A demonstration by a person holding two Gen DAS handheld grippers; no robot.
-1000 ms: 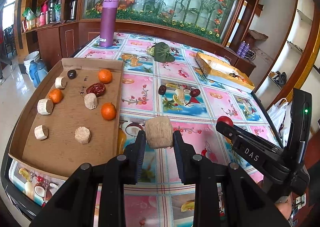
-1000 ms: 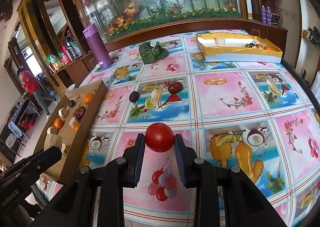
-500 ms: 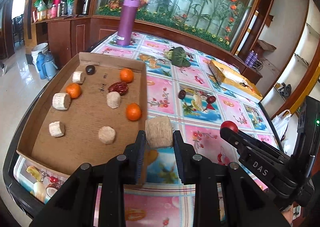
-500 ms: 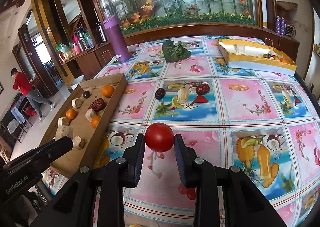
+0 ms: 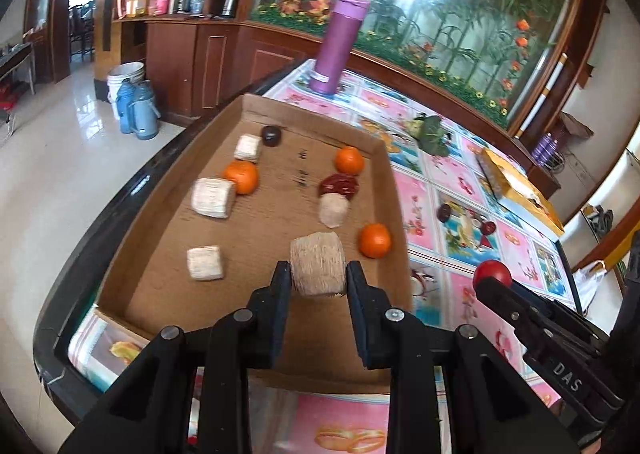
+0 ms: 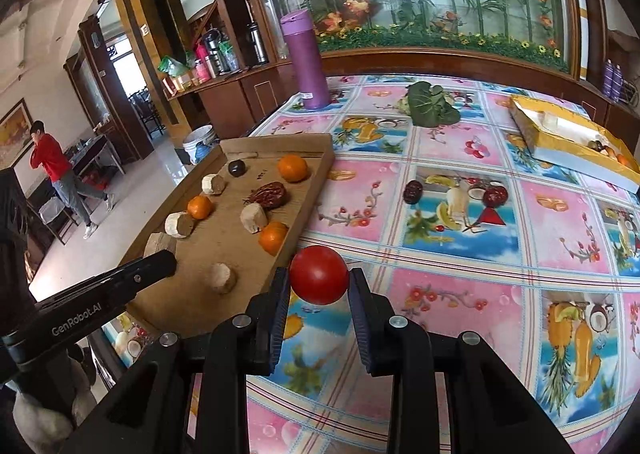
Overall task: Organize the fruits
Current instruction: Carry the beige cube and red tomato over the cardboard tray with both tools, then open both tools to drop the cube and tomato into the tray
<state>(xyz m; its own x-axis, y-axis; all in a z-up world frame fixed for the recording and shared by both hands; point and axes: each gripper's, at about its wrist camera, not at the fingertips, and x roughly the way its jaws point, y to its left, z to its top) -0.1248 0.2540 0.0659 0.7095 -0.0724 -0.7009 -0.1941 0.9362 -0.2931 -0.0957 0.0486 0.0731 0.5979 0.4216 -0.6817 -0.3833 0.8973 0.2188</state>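
Note:
My left gripper [image 5: 318, 274] is shut on a beige fibrous chunk [image 5: 318, 268] and holds it above the near right part of the cardboard tray [image 5: 160, 254]. The tray holds three oranges [image 5: 374, 240], a red date [image 5: 339, 185], a dark plum [image 5: 272, 135] and several beige chunks [image 5: 212, 197]. My right gripper [image 6: 319, 280] is shut on a red tomato [image 6: 319, 274], above the tablecloth beside the tray's right edge [image 6: 308, 210]. A dark plum [image 6: 413, 191] and a red date [image 6: 495, 196] lie on the tablecloth mid-table.
A purple flask [image 6: 304, 58] stands at the table's far left. A green leafy vegetable [image 6: 432, 108] lies at the back. A yellow box [image 6: 560, 142] with fruit sits at the far right. The table's left edge drops to the floor.
My left gripper has carried the beige chunk left, from over the tablecloth to over the tray. My right gripper has moved left with the tomato, closer to the tray's edge.

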